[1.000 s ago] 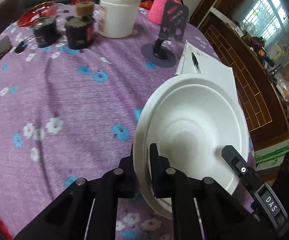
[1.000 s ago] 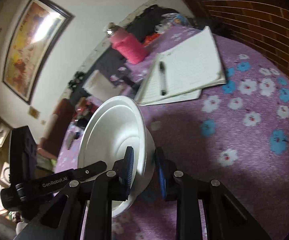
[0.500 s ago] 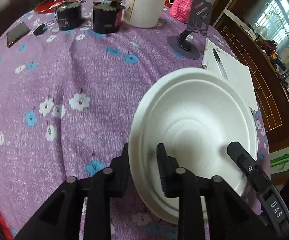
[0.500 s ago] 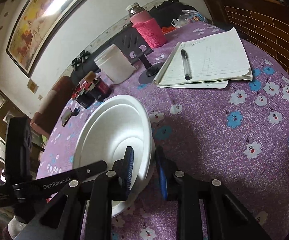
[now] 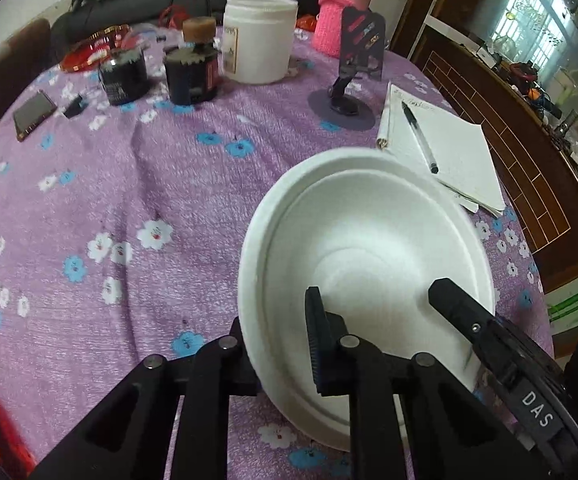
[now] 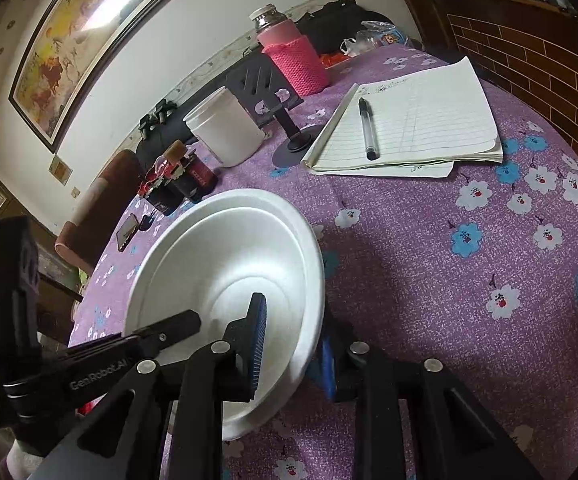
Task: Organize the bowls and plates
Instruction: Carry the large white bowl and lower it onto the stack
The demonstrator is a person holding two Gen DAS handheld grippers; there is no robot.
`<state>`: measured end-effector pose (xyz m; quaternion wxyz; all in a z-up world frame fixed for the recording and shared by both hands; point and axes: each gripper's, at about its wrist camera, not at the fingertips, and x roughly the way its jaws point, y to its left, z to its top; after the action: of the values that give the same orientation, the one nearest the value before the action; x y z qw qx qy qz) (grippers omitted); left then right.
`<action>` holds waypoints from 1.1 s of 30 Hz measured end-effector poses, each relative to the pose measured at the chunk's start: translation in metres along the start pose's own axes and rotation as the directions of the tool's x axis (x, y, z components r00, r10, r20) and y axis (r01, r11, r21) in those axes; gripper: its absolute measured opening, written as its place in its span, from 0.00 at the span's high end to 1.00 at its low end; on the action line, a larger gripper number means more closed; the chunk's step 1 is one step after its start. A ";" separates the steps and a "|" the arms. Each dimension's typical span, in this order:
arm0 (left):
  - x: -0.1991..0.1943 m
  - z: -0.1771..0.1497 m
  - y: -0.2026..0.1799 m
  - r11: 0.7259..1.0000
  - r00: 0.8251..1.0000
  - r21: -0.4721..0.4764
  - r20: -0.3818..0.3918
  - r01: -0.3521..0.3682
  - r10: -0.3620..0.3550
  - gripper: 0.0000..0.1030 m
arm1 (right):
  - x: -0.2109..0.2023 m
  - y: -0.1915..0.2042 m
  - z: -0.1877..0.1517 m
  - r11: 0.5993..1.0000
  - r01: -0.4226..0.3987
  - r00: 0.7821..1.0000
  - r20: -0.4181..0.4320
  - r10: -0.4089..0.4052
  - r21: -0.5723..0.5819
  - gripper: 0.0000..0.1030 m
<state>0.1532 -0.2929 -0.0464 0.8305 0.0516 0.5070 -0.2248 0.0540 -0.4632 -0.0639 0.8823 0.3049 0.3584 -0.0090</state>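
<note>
Right wrist: "GenRobot.AI" on left tongs

Black angular claws with silver screws, blue ribbed pads, white "GenRobot.AI" and "DAS" lettering

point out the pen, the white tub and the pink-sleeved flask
pen (image 6: 368, 130), right wrist view, mid barrel
white tub (image 5: 259, 38), left wrist view, side wall
pink-sleeved flask (image 6: 298, 63), right wrist view, knitted sleeve
</note>
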 end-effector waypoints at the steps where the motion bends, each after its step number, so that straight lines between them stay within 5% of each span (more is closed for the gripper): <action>1: -0.003 -0.001 0.001 1.000 1.000 0.004 0.004 -0.003 0.003 0.85 | -0.001 0.001 -0.001 1.000 -0.007 1.000 -0.001 0.007 -0.006 0.80; 9: -0.045 -0.023 0.024 0.999 0.997 -0.024 0.062 -0.036 0.038 0.85 | -0.006 0.033 -0.013 0.993 -0.074 0.997 -0.014 0.073 -0.087 0.83; 20: -0.140 -0.082 0.117 0.985 0.975 -0.158 0.196 -0.070 0.100 0.85 | -0.022 0.161 -0.062 0.942 -0.147 0.989 -0.047 0.140 -0.301 0.82; 33: -0.219 -0.158 0.248 0.911 0.935 -0.392 0.258 -0.129 0.244 0.85 | -0.002 0.307 -0.128 0.830 -0.263 0.964 -0.169 0.205 -0.492 0.82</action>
<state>0.0451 0.0484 0.0322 0.9105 -0.0913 0.4003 -0.0496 0.0445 -0.1441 0.0296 0.9049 0.1021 0.3553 0.2111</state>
